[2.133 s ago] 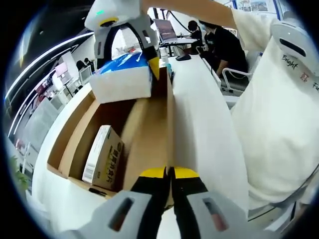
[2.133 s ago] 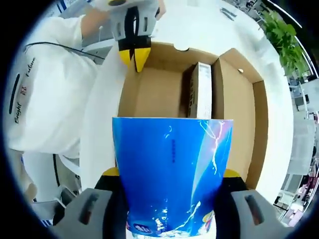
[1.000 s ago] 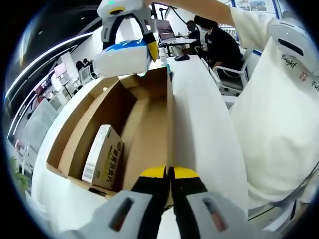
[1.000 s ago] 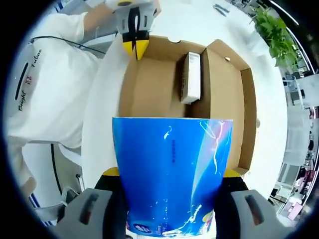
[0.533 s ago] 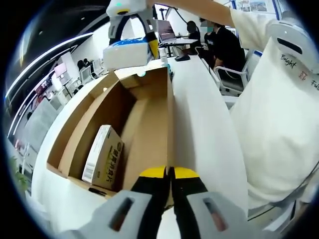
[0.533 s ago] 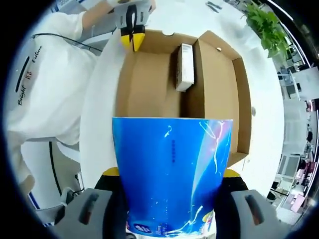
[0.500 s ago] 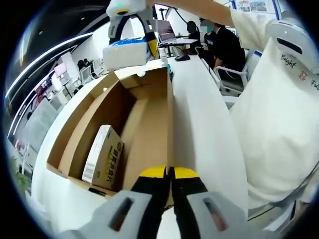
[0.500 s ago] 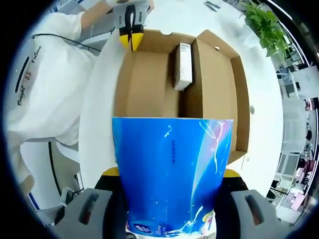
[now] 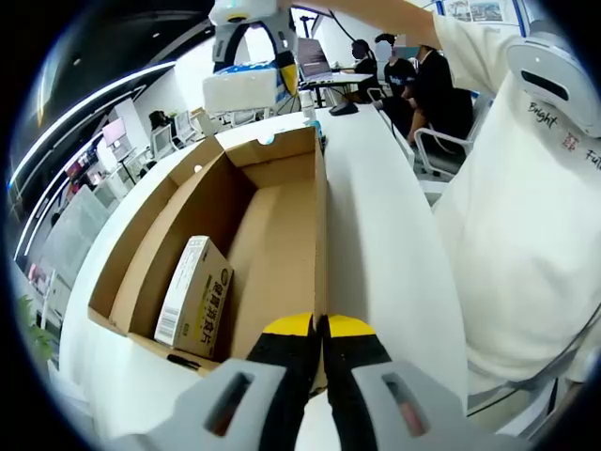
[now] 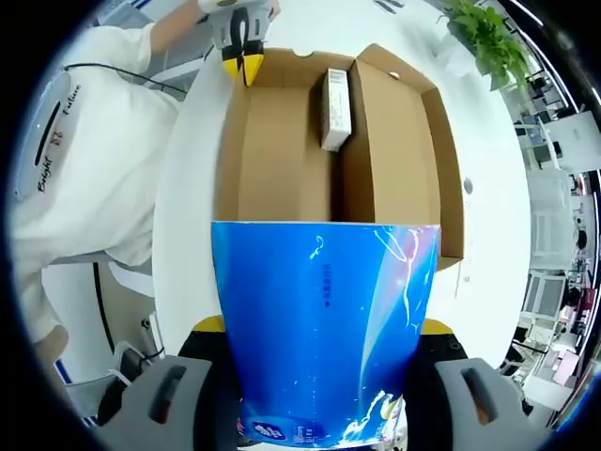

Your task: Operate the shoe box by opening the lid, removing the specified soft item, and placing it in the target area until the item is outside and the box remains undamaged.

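Clamping the blue tissue pack (image 10: 324,329) between its yellow-tipped jaws, the right gripper (image 10: 324,324) is holding it in the air above the open shoe box (image 10: 282,141), beyond the box's far end as the left gripper view shows it (image 9: 242,86). The left gripper (image 9: 319,329) is pinching the box's wall (image 9: 321,235) with its jaws pressed narrow. A small white carton (image 9: 192,296) is lying inside the box, which is sitting on the white bench (image 9: 385,225).
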Tool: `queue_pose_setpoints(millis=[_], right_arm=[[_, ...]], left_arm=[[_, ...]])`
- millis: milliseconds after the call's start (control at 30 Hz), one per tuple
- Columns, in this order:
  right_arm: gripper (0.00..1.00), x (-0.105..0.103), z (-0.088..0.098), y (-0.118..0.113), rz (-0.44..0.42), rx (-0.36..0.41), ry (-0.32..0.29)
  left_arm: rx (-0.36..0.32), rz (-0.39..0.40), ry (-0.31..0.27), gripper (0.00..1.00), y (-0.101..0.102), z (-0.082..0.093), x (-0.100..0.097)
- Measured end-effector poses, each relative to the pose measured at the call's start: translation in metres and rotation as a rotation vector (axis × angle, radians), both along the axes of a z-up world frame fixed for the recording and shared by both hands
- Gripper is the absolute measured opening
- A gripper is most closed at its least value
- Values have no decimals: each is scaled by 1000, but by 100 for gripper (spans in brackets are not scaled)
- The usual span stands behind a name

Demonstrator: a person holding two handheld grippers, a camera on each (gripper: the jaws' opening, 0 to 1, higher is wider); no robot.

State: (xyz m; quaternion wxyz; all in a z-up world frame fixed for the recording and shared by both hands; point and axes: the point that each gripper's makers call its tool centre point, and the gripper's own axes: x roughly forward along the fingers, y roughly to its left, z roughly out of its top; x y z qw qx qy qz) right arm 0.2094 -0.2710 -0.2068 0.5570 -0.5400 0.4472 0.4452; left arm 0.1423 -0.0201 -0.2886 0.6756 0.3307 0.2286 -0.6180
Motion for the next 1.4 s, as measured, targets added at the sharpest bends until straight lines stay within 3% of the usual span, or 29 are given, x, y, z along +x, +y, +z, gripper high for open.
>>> queue_pose_setpoints(millis=[400,767,1400], right_arm=[[69,-1,-14,-15,-5,1,3],[69,-6,-14,-38,-24,-12,-4],[69,1,-30,-62,-65,-29,27]], left_arm=[[-11,1,-2,2,0,1,0],[-5,2,3,2,-1,0,0],[-13,2,-1,2,-1,1,1]])
